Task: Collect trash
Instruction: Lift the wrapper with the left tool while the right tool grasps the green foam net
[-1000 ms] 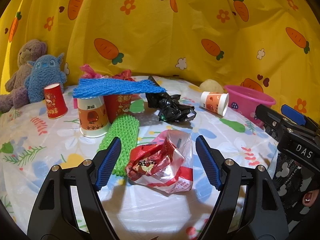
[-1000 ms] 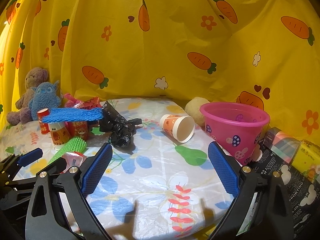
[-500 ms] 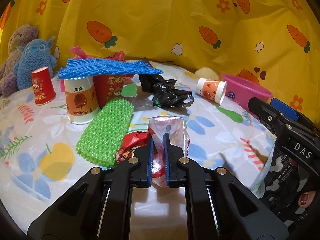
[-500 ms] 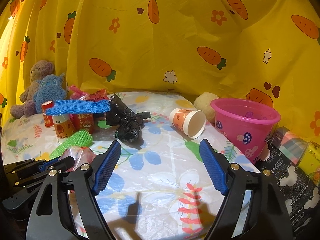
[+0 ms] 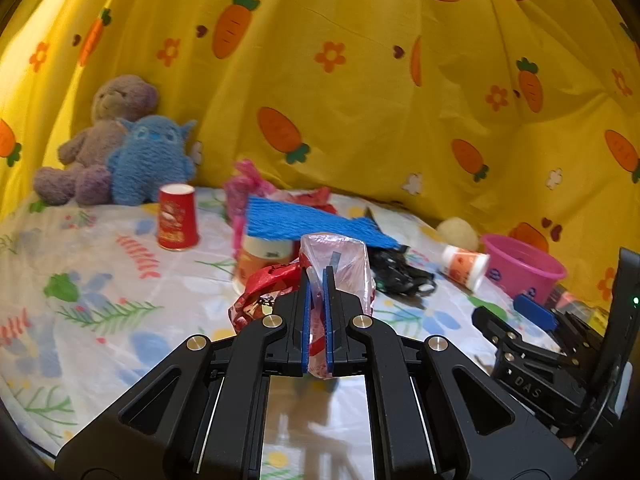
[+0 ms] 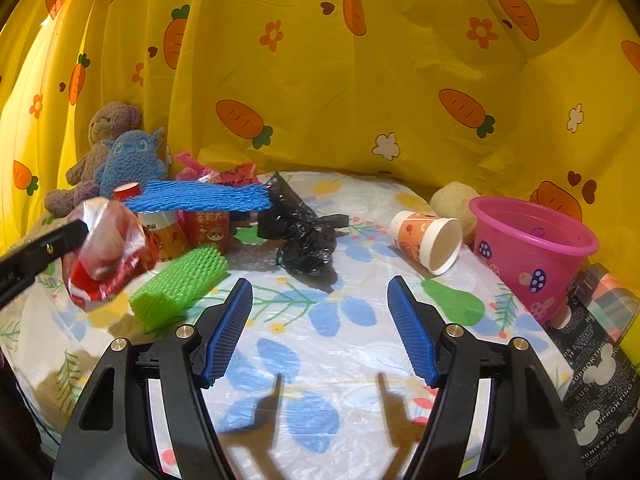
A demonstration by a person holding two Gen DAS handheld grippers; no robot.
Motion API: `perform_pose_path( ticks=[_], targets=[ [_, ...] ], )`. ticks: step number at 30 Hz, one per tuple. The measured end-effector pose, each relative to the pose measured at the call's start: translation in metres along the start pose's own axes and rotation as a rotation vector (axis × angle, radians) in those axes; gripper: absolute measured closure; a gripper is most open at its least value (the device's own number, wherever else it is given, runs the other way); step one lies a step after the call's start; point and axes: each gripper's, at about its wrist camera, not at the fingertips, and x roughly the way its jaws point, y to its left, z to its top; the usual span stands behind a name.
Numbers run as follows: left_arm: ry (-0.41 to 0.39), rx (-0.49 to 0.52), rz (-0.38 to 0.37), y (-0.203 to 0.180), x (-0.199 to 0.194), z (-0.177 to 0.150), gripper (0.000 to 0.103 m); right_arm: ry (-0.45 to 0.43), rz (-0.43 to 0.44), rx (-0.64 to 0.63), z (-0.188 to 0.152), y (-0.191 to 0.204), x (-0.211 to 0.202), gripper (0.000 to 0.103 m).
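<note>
My left gripper [image 5: 316,276] is shut on a crumpled red and clear plastic wrapper [image 5: 336,264] and holds it above the table. The wrapper also shows at the left of the right wrist view [image 6: 106,254], hanging from the left gripper's fingers [image 6: 48,246]. My right gripper [image 6: 320,312] is open and empty, low over the flowered tablecloth [image 6: 344,356]. A pink bucket [image 6: 532,252] stands at the right; it also shows in the left wrist view [image 5: 520,268]. A crumpled black bag [image 6: 304,236] and a tipped orange paper cup [image 6: 428,240] lie ahead of the right gripper.
A green foam net [image 6: 180,290], a blue foam net [image 6: 200,196] lying across upright paper cups [image 6: 208,230], a red cup [image 5: 176,216] and two plush toys [image 5: 120,152] are at the left. Boxes [image 6: 600,340] stand at the right edge. A yellow carrot curtain [image 6: 360,80] closes the back.
My left gripper closed on the wrapper and lifted it off the table. My right gripper narrowed its opening a little and moved forward.
</note>
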Motion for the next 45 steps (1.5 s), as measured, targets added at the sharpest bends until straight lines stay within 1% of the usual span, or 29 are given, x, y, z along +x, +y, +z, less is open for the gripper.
perform_pose_path(
  ticks=[2, 6, 9, 11, 12, 14, 15, 23, 24, 25, 27, 29, 31, 32, 33, 34, 35, 36, 41, 45],
  targets=[
    [-0.017, -0.019, 0.065, 0.016, -0.003, 0.006, 0.098, 0.013, 0.036, -0.019, 0.002, 0.014, 0.006, 0.035],
    [-0.029, -0.049, 0.152, 0.040, -0.004, 0.012, 0.098, 0.060, 0.122, -0.049, 0.006, 0.047, 0.024, 0.035],
    [-0.042, -0.052, 0.192, 0.052, -0.006, 0.012, 0.098, 0.111, 0.178, -0.067, 0.004, 0.072, 0.040, 0.035],
    [-0.052, -0.050, 0.218, 0.057, -0.007, 0.013, 0.098, 0.136, 0.197, -0.073, 0.003, 0.085, 0.049, 0.035],
    [-0.057, -0.049, 0.227, 0.060, -0.008, 0.014, 0.098, 0.145, 0.200, -0.076, 0.004, 0.091, 0.053, 0.034],
    [-0.061, -0.054, 0.239, 0.065, -0.008, 0.015, 0.098, 0.161, 0.192, -0.077, 0.005, 0.100, 0.062, 0.029],
    [-0.059, -0.058, 0.242, 0.067, -0.007, 0.015, 0.098, 0.172, 0.189, -0.075, 0.006, 0.102, 0.066, 0.028],
    [-0.048, -0.078, 0.240, 0.081, 0.000, 0.014, 0.098, 0.303, 0.168, -0.077, 0.004, 0.119, 0.098, 0.028],
    [-0.045, -0.082, 0.237, 0.083, 0.001, 0.013, 0.098, 0.325, 0.167, -0.082, 0.003, 0.120, 0.101, 0.032],
    [-0.043, -0.084, 0.232, 0.084, 0.001, 0.013, 0.098, 0.338, 0.166, -0.086, 0.002, 0.120, 0.104, 0.039],
    [-0.040, -0.084, 0.225, 0.085, 0.002, 0.012, 0.098, 0.358, 0.168, -0.089, 0.000, 0.121, 0.108, 0.046],
    [-0.038, -0.084, 0.219, 0.085, 0.003, 0.012, 0.098, 0.358, 0.169, -0.091, 0.000, 0.121, 0.107, 0.050],
    [-0.037, -0.083, 0.213, 0.084, 0.003, 0.011, 0.098, 0.349, 0.175, -0.098, -0.001, 0.121, 0.104, 0.061],
    [-0.037, -0.082, 0.210, 0.084, 0.003, 0.011, 0.098, 0.342, 0.178, -0.102, -0.001, 0.120, 0.102, 0.063],
    [-0.035, -0.082, 0.207, 0.084, 0.003, 0.011, 0.098, 0.334, 0.180, -0.108, -0.001, 0.119, 0.100, 0.069],
    [-0.033, -0.082, 0.204, 0.084, 0.003, 0.010, 0.098, 0.323, 0.174, -0.116, -0.001, 0.119, 0.098, 0.078],
    [-0.031, -0.084, 0.200, 0.083, 0.003, 0.010, 0.098, 0.316, 0.170, -0.122, -0.002, 0.117, 0.096, 0.083],
    [-0.030, -0.085, 0.196, 0.083, 0.003, 0.010, 0.098, 0.310, 0.184, -0.112, -0.002, 0.113, 0.093, 0.089],
    [-0.034, -0.073, 0.182, 0.077, 0.000, 0.009, 0.098, 0.269, 0.203, -0.084, -0.002, 0.096, 0.078, 0.090],
    [-0.032, -0.076, 0.160, 0.071, -0.002, 0.010, 0.098, 0.215, 0.225, -0.061, 0.001, 0.083, 0.058, 0.091]
  ],
)
